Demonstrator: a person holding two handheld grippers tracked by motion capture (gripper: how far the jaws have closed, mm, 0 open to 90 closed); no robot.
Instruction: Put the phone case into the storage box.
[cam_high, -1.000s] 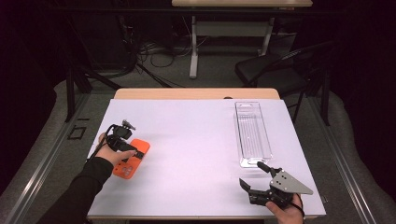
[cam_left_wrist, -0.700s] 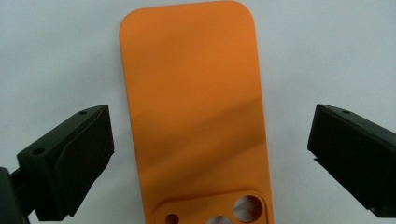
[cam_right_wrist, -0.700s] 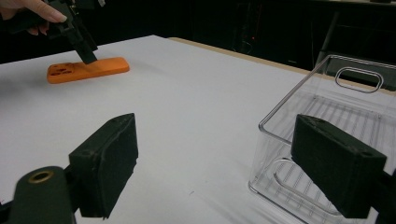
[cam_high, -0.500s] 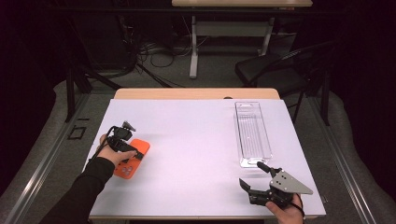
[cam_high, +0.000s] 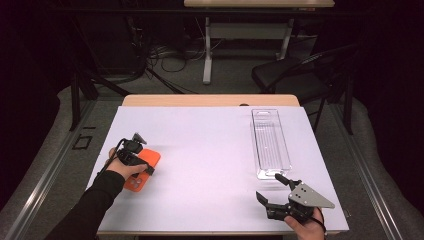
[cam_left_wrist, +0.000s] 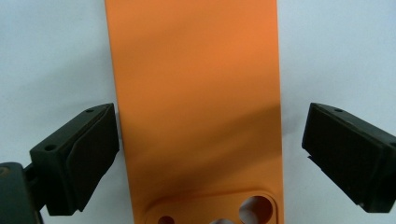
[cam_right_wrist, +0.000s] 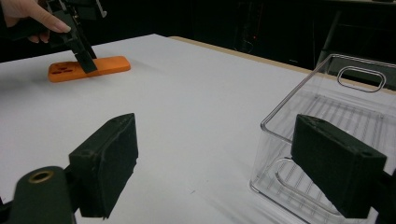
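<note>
Phone case flat betw. open left gripper pads, untouched; right gripper open nr clear tray corner

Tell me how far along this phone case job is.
Nothing looks finished: the clear bin holds nothing. In hand: the left tongs straddle the orange phone case, open, not gripping. Left: grasping and lifting it. The right tongs wait open beside the bin.

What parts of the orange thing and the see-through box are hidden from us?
- Orange phone case: high view, the left gripper and hand cover its middle; left gripper view, both ends cut off by the frame.
- Clear bin: right gripper view, its far side cut off by the right edge, part behind a jaw.
</note>
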